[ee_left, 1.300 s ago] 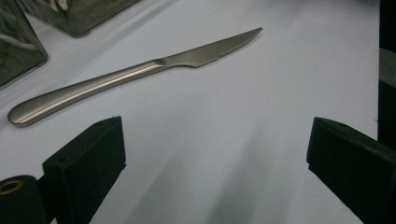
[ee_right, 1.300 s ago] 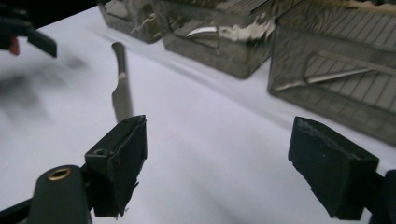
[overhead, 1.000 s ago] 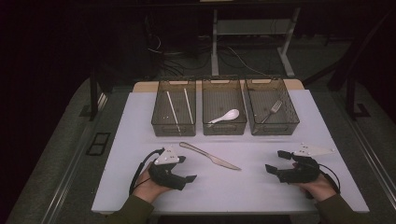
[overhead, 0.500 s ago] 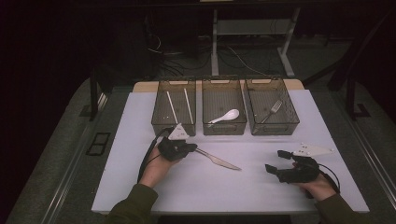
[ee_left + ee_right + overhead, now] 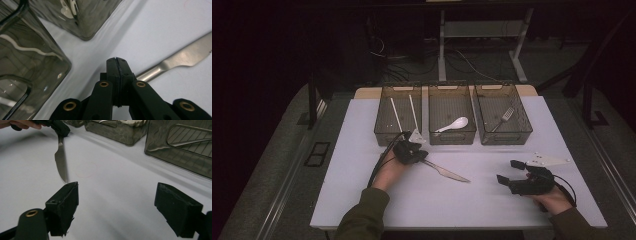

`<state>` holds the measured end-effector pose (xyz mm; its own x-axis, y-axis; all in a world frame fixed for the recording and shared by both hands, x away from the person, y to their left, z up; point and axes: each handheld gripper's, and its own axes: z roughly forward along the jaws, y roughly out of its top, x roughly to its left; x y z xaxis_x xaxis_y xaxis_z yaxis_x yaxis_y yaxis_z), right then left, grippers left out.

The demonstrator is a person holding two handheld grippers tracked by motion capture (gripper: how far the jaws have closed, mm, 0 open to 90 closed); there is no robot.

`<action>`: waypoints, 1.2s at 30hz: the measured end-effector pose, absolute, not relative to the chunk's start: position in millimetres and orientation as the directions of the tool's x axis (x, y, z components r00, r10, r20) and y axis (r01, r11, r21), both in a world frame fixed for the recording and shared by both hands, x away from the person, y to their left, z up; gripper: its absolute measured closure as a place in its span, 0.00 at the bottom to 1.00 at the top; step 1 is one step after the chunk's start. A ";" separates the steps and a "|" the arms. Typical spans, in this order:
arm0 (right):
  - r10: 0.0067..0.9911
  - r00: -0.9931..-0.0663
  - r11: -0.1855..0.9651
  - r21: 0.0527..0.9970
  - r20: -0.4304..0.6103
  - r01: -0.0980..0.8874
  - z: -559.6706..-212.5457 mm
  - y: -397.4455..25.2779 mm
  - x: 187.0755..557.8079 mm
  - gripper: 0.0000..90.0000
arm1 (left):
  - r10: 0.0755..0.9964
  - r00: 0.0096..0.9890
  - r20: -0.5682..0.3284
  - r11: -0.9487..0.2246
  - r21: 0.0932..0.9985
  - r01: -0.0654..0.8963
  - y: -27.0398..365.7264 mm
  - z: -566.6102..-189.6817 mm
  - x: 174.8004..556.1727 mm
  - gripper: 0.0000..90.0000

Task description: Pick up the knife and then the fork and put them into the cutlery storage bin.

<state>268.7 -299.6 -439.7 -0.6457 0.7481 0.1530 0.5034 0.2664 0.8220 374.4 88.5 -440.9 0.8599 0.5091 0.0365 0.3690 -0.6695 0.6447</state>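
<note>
My left gripper [image 5: 411, 151], resting near me a second ago, is now sitting over the knife's [image 5: 447, 172] handle, jaws pressed together beside it, not yet on it. My right gripper [image 5: 512, 172] is waiting, jaws apart. A pickup seems imminent; the knife is lying before the bins [image 5: 484, 139].
</note>
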 end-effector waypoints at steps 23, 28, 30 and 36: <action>0.750 -0.647 0.270 0.827 0.141 0.494 -438.7 -300.4 268.3 0.22 | 0.425 0.903 -0.066 -0.712 0.591 0.379 109.0 -435.8 325.9 0.99; 0.750 -0.646 0.269 0.827 0.141 0.494 -438.3 -300.3 267.9 0.22 | 0.420 0.902 -0.096 -0.702 0.596 0.390 111.7 -436.7 314.5 0.99; 0.750 -0.647 0.271 0.827 0.139 0.492 -438.5 -300.3 268.1 0.22 | 0.433 0.896 -0.097 -0.694 0.599 0.400 110.7 -436.7 311.2 0.99; 0.751 -0.646 0.272 0.827 0.136 0.492 -438.1 -300.4 267.7 0.22 | 0.467 0.878 -0.105 -0.655 0.626 0.423 109.0 -429.0 306.8 0.99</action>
